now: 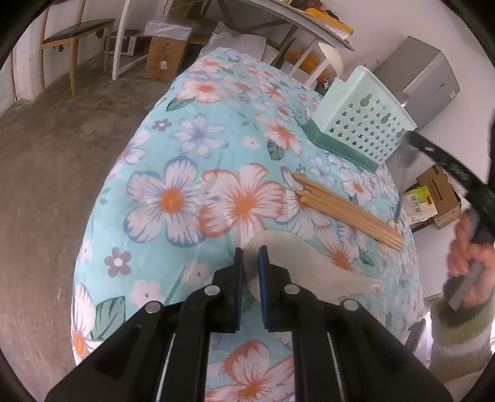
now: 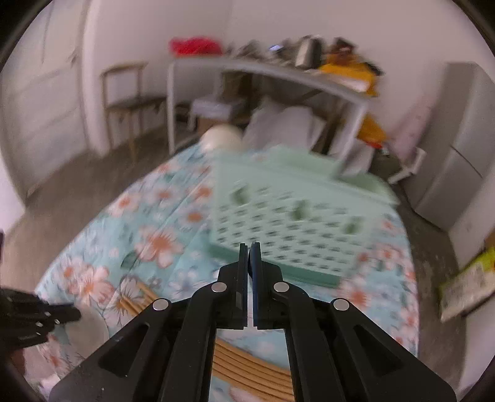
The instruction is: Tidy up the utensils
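A pale translucent rice paddle [image 1: 287, 256] lies on the floral tablecloth [image 1: 191, 154]. My left gripper [image 1: 251, 249] has its fingers nearly closed around the paddle's broad end. Several wooden chopsticks [image 1: 346, 210] lie in a bundle to the right; they also show in the right wrist view [image 2: 247, 368] under the gripper. A mint-green perforated utensil basket [image 1: 362, 123] lies on its side at the far right, blurred in the right wrist view [image 2: 297, 216]. My right gripper [image 2: 250, 245] is shut and holds a thin metal utensil [image 1: 405, 173] above the table, in front of the basket.
The table's left edge drops to a concrete floor [image 1: 62, 154]. A wooden chair [image 1: 74, 37], cardboard boxes [image 1: 164, 52] and a grey shelf [image 1: 294, 18] stand behind. A grey cabinet [image 1: 423, 74] is at the far right. A cream bowl-like object [image 2: 221, 137] sits beyond the basket.
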Action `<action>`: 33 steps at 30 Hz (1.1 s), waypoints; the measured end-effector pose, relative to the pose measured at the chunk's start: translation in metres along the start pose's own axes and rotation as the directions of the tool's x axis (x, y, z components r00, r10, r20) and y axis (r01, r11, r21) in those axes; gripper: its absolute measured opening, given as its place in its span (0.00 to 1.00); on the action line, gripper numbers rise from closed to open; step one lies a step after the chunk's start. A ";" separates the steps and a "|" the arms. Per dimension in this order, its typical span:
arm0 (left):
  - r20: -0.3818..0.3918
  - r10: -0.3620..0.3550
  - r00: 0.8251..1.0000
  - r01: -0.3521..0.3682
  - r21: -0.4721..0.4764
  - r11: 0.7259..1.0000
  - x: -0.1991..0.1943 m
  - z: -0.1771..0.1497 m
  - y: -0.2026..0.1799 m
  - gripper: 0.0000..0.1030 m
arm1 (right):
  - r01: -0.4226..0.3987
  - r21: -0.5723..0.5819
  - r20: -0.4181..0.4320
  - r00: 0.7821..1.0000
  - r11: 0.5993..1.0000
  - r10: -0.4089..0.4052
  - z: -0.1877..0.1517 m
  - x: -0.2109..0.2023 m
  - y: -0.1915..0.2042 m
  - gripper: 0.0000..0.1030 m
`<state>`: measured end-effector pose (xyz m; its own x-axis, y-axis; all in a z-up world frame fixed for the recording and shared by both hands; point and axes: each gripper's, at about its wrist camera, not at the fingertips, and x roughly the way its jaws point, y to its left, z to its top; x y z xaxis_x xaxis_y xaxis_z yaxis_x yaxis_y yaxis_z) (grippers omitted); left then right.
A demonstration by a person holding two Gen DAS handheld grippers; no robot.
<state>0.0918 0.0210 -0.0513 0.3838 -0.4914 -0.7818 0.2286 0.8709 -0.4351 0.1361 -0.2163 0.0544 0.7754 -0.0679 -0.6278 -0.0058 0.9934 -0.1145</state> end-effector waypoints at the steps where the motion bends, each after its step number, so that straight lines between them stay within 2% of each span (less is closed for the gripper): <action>1: 0.001 0.003 1.000 -0.003 -0.002 1.000 0.000 0.000 0.000 0.09 | 0.009 0.043 0.025 1.000 0.999 -0.010 -0.001 -0.012 -0.012 0.00; 6: 0.006 0.022 1.000 -0.022 -0.006 1.000 -0.001 0.000 -0.004 0.09 | 0.011 0.238 0.117 0.992 0.971 -0.039 -0.012 -0.057 -0.063 0.00; 12: 0.041 0.032 0.999 -0.032 0.001 0.999 -0.012 0.002 -0.012 0.06 | -0.063 0.398 0.207 0.978 0.915 -0.023 -0.025 -0.085 -0.103 0.00; 16: 0.081 -0.004 0.997 0.003 0.004 1.000 -0.029 0.009 -0.023 0.03 | -0.111 0.438 0.248 0.969 0.892 -0.002 -0.029 -0.094 -0.112 0.00; 22: 0.170 -0.050 0.984 0.038 0.071 0.997 -0.062 0.024 -0.053 0.01 | -0.185 0.470 0.301 0.953 0.863 0.041 -0.034 -0.100 -0.127 0.00; 28: 0.245 -0.069 0.967 0.032 0.153 0.988 -0.088 0.040 -0.083 0.01 | -0.257 0.491 0.346 0.935 0.833 0.085 -0.037 -0.102 -0.138 0.00; 33: 0.305 -0.089 0.948 0.027 0.200 0.979 -0.106 0.057 -0.101 0.01 | -0.278 0.483 0.373 0.923 0.830 0.092 -0.033 -0.105 -0.143 0.00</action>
<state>0.0791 -0.0155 0.1007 0.6162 -0.5469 -0.5668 0.4135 0.8371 -0.3582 0.0347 -0.3539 0.1116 0.9509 0.0635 -0.3029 0.0846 0.8881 0.4517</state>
